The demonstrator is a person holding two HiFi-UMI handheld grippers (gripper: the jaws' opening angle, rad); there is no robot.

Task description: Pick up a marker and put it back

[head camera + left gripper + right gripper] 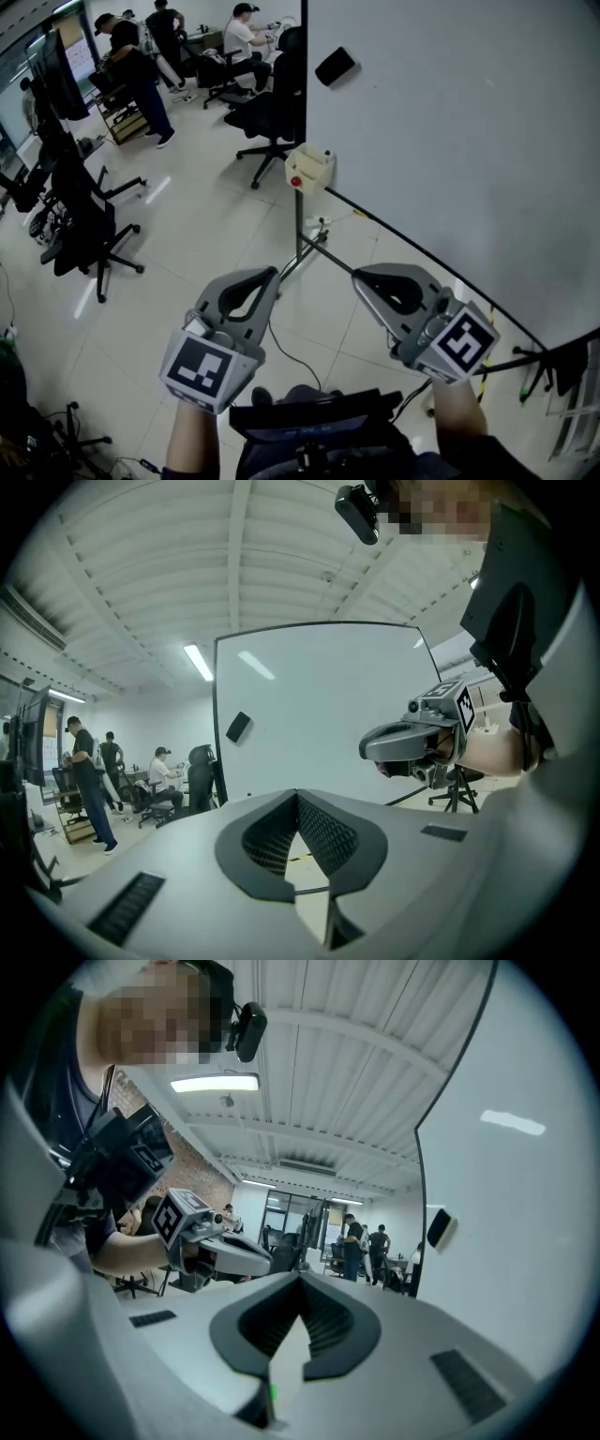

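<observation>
A cream holder (311, 167) hangs at the whiteboard's (450, 141) left edge, with a red-tipped marker (296, 181) showing at its front. Both grippers are held side by side over the floor, well short of the holder and pointing toward it. My left gripper (272, 274) has its jaws together with nothing between them, and so has my right gripper (359, 277). In the left gripper view, my left gripper (298, 797) faces the whiteboard (328, 705), with the right gripper (367, 749) beside it. In the right gripper view, the right gripper (300, 1281) is empty, and the left gripper (267, 1262) shows to its left.
A black eraser (336, 66) sticks high on the board. The board's stand legs and cables (309, 246) cross the floor ahead. Black office chairs (272, 112) (80, 234) stand to the left and behind. Several people work at desks at the back left.
</observation>
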